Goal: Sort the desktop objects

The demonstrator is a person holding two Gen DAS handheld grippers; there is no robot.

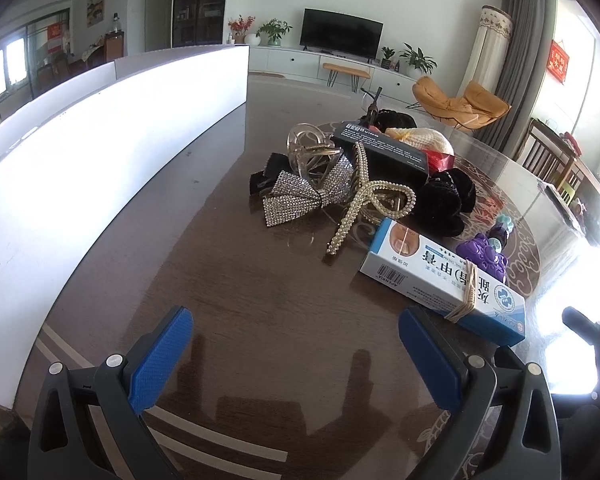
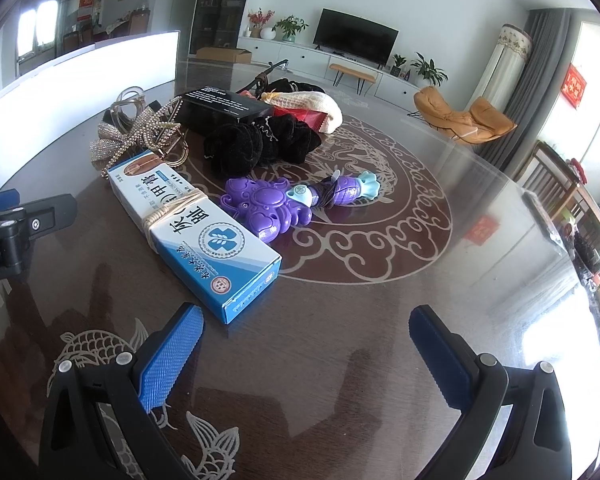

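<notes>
A pile of objects lies on the dark table. A blue and white medicine box (image 1: 444, 280) (image 2: 196, 232) bound with a rubber band lies nearest. Beside it are a purple toy (image 2: 268, 208) (image 1: 486, 254), a black scrunchie (image 2: 256, 144) (image 1: 446, 200), a rhinestone bow clip (image 1: 296, 194) (image 2: 116, 142), a pearl hair claw (image 1: 364, 200), a clear hair claw (image 1: 312, 152), a black box (image 1: 384, 150) (image 2: 224, 110) and a cream mesh pouch (image 2: 308, 110) (image 1: 420, 140). My left gripper (image 1: 296, 354) is open and empty, short of the pile. My right gripper (image 2: 306, 354) is open and empty, just before the medicine box's end.
A long white box wall (image 1: 100, 152) (image 2: 72, 88) runs along the left of the table. The table's glass top (image 2: 380, 320) has a round dragon motif. The left gripper's body (image 2: 16, 232) shows at the right wrist view's left edge. Chairs stand at the far right.
</notes>
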